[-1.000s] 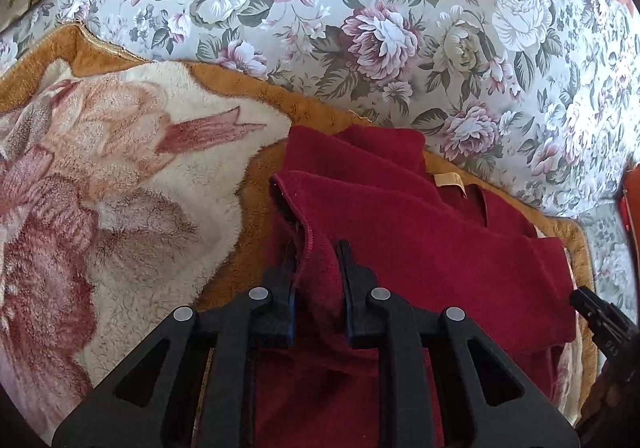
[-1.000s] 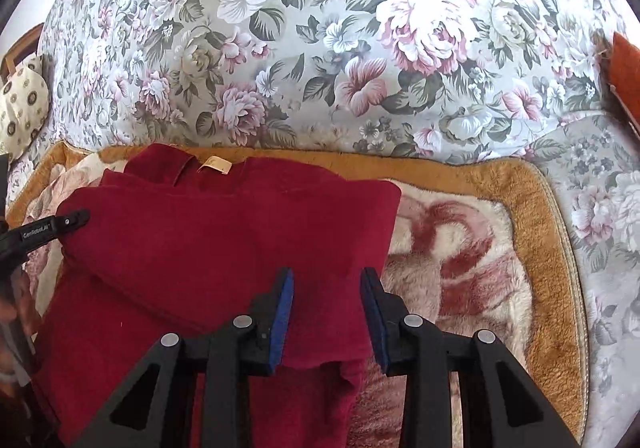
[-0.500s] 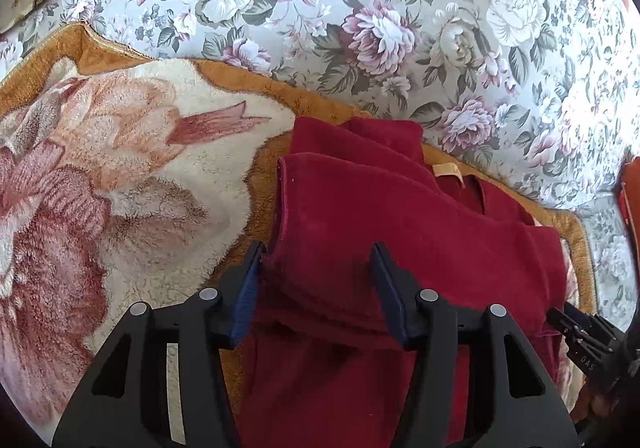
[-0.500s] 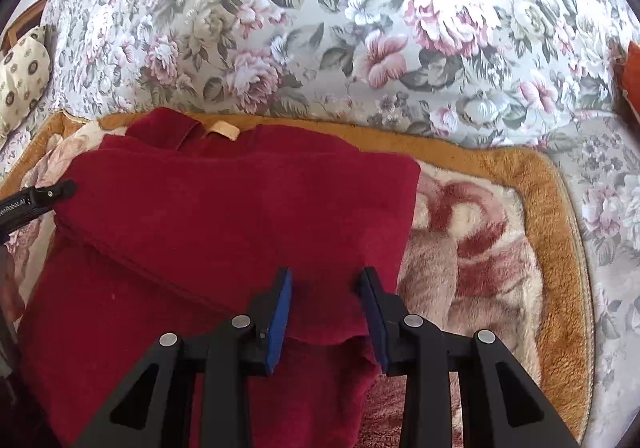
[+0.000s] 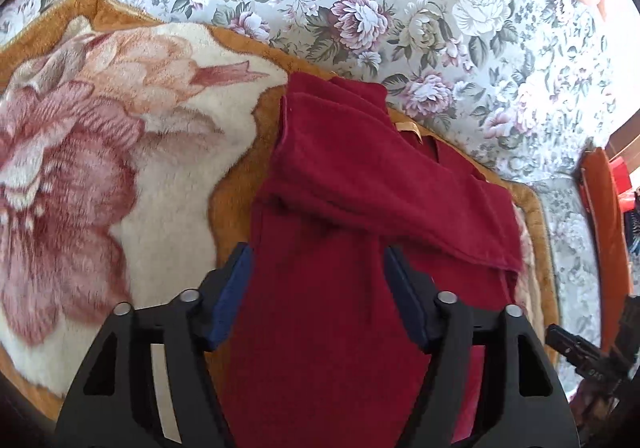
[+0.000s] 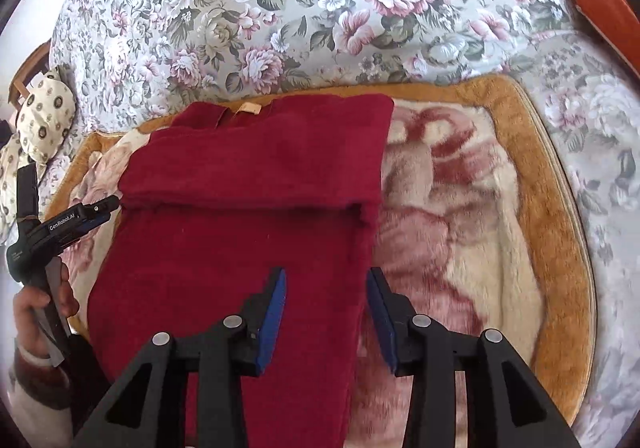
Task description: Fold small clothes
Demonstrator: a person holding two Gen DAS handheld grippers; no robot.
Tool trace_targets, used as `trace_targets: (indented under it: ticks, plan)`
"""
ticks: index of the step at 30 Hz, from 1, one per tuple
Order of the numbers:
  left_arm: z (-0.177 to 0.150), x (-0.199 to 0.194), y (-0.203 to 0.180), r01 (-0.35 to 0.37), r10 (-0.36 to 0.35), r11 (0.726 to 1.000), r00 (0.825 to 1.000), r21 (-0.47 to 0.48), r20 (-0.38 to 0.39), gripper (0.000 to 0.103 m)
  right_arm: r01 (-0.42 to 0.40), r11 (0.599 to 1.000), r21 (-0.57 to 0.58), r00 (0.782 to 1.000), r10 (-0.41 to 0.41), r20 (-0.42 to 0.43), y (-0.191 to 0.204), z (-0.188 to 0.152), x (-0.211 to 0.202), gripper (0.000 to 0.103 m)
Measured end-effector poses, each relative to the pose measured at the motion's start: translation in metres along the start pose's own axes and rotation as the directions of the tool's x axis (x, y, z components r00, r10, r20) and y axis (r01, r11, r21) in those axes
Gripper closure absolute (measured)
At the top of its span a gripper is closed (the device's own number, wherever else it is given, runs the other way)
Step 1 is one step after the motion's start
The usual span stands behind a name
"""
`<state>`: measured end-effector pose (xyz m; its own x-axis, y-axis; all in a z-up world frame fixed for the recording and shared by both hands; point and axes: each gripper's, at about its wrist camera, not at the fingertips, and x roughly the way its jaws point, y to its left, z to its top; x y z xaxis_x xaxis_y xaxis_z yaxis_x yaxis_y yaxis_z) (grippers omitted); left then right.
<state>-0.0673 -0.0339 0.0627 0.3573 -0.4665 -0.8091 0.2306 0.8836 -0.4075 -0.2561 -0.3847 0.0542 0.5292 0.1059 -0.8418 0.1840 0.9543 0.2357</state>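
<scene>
A dark red garment (image 5: 360,216) lies on a plush flowered blanket (image 5: 120,168), its top part folded down across the lower part; it also shows in the right wrist view (image 6: 248,184). A tan neck label (image 6: 248,110) shows at its far edge. My left gripper (image 5: 316,268) is open and empty, above the garment's left side. My right gripper (image 6: 326,286) is open and empty, above the garment's right edge. The left gripper also shows in the right wrist view (image 6: 100,208), beside the fold's left end.
The blanket has an orange-brown border (image 6: 552,208) and lies on a floral bedspread (image 6: 320,8). A patterned cushion (image 6: 44,108) sits at the far left. An orange object (image 5: 600,216) stands at the right edge.
My left gripper let go of the red cloth and opened wide. My right gripper opened too. Both drew back from the fold, which now lies flat.
</scene>
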Motion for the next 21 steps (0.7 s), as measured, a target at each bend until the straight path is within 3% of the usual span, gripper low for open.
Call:
trace_targets:
  ticks: [2,10,14,21]
  plan:
    - [-0.022,-0.021,0.006,0.004,-0.004,1.000,1.000,0.001,-0.005,0.029,-0.039,0.999,0.005,0.999,0.039,-0.017,-0.006,-0.026,-0.009,0.060]
    - [-0.093,-0.067,0.027,-0.054,0.056,0.997,0.998,0.060,-0.036,0.029,-0.050,0.998,-0.035,0.997,0.047,-0.063,0.007,-0.114,-0.016,0.059]
    - [-0.124,-0.069,0.032,-0.087,0.092,0.992,0.994,0.093,-0.057,0.029,-0.015,0.998,-0.064,0.997,0.010,-0.077,0.014,-0.148,-0.012,0.059]
    - [-0.165,-0.061,0.042,-0.055,0.066,0.995,0.988,0.077,-0.140,0.029,-0.079,0.996,0.032,0.988,0.082,-0.127,0.000,-0.186,0.000,0.057]
